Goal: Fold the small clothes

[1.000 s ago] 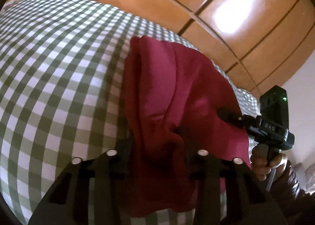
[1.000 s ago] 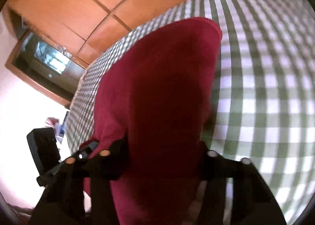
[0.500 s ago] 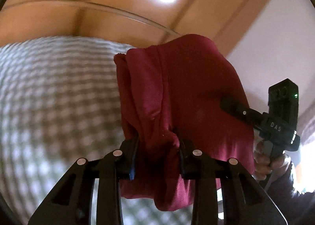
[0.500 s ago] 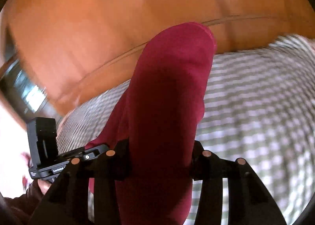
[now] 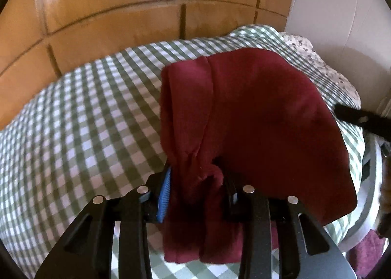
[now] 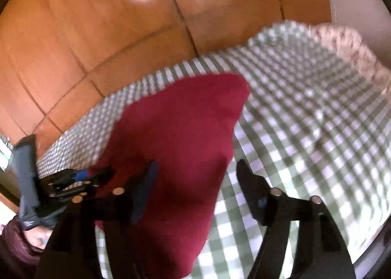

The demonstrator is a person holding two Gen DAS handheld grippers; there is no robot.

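A dark red garment (image 5: 256, 117) lies folded on the green-checked cloth (image 5: 80, 117). My left gripper (image 5: 195, 181) is shut on a bunched near edge of the garment. In the right wrist view the same garment (image 6: 176, 147) lies on the cloth, and my right gripper (image 6: 195, 176) stands open above it with its fingers apart, holding nothing. The left gripper also shows in the right wrist view (image 6: 80, 178) at the garment's left edge. A tip of the right gripper (image 5: 361, 120) shows at the right edge of the left wrist view.
Wooden wardrobe doors (image 5: 117, 15) stand right behind the checked surface. A floral-patterned cloth (image 5: 325, 69) lies at the far right corner by a white wall (image 5: 342, 10). The checked cloth extends left of the garment.
Both grippers brought the garment down from the air onto the checked cloth. The right gripper opened and let go of it. The left gripper still grips its edge.
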